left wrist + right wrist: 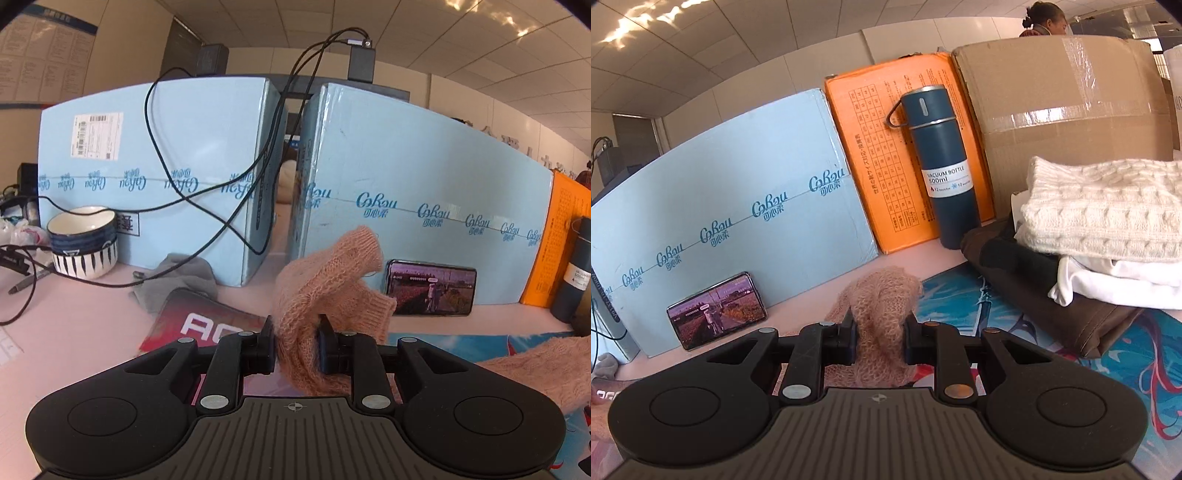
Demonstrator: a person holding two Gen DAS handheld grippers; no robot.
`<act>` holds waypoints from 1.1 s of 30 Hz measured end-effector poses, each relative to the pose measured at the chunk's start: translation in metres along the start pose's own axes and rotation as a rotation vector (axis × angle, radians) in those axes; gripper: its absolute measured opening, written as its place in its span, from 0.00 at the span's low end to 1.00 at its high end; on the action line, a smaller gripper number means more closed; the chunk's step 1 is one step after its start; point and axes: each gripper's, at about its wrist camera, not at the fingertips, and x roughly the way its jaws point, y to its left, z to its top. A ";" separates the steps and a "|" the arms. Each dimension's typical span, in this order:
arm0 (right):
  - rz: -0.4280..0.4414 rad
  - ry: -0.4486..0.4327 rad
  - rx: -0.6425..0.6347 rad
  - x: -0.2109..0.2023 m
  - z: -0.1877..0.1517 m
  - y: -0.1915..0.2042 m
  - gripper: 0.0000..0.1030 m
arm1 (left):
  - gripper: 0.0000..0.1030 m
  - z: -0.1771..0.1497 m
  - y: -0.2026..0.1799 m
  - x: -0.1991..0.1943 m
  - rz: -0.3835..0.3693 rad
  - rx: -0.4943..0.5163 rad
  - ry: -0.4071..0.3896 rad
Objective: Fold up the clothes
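A pink fuzzy knit sweater (325,280) is the garment in hand. My left gripper (296,345) is shut on a bunched fold of it, with a ribbed cuff (380,314) hanging to the right above the desk. More of the sweater lies at the right edge (546,365). In the right wrist view my right gripper (878,338) is shut on another bunch of the same pink sweater (882,295), held just above the desk mat (960,291).
Light blue cartons (184,166) stand along the back with black cables (221,206) draped over them. A phone (430,288) leans on a carton. Stacked bowls (83,240), a grey cloth (177,280), an orange box (886,147), a blue vacuum bottle (942,166) and folded clothes (1108,221) stand around.
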 end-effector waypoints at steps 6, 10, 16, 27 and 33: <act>-0.006 0.042 0.032 0.007 -0.007 -0.014 0.19 | 0.49 -0.007 0.018 0.001 0.207 0.058 0.023; -0.038 0.070 0.041 0.010 -0.010 -0.013 0.28 | 0.61 -0.001 0.035 -0.003 0.325 0.039 0.012; -0.135 0.009 0.064 0.004 -0.010 -0.017 0.67 | 0.89 0.017 0.004 -0.009 0.189 0.166 -0.104; 0.116 -0.037 0.131 -0.014 -0.008 -0.018 0.80 | 0.91 0.011 -0.123 0.049 -0.495 0.396 0.118; 0.168 0.034 0.113 -0.008 -0.011 -0.010 0.80 | 0.85 -0.015 -0.157 0.077 -0.567 0.437 0.276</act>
